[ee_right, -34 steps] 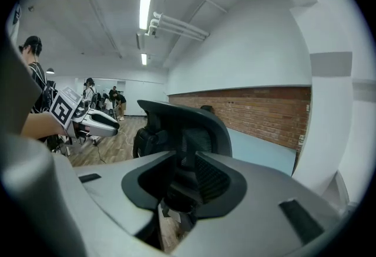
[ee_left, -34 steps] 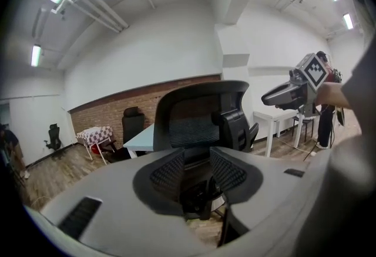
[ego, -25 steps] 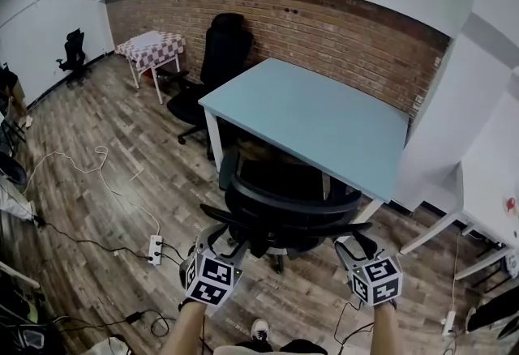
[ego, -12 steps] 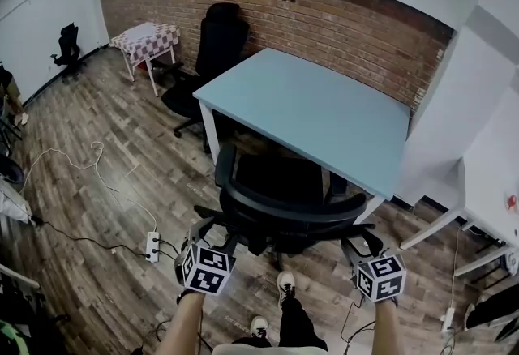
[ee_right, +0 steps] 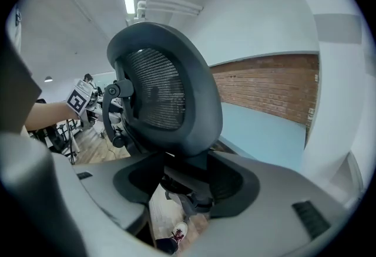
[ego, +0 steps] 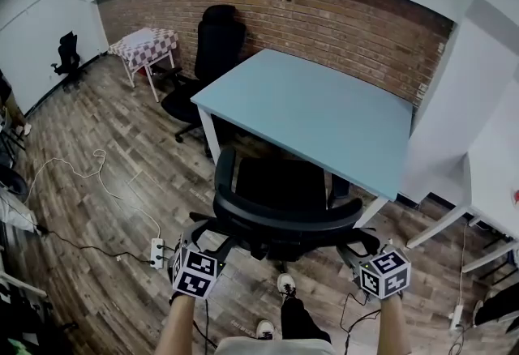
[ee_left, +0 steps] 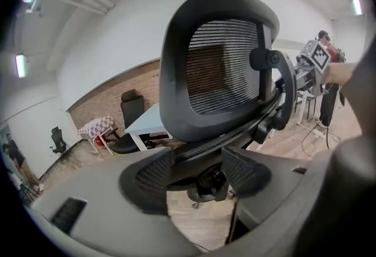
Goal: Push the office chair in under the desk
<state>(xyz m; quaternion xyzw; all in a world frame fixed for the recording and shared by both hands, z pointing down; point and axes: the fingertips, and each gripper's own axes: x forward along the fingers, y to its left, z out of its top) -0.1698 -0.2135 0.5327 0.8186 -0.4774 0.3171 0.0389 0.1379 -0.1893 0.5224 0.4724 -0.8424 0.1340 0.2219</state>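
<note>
A black mesh-back office chair stands with its seat partly under the light blue desk, backrest toward me. My left gripper is at the backrest's lower left corner and my right gripper at its lower right. In the left gripper view the backrest fills the frame above the left gripper. Its jaws have just been opening, and the pads press on nothing. In the right gripper view the right gripper stands open below the backrest, after widening too. Chair parts and floor show through both gaps.
A second black chair stands by the brick wall, next to a small table with a checkered cloth. A power strip and cables lie on the wood floor at left. A white desk is at right. My shoe is behind the chair.
Both grippers have sunk a little at the chair's back corners and their jaws have spread wider. A foot has stepped forward behind the chair. The chair sits slightly further under the desk.
</note>
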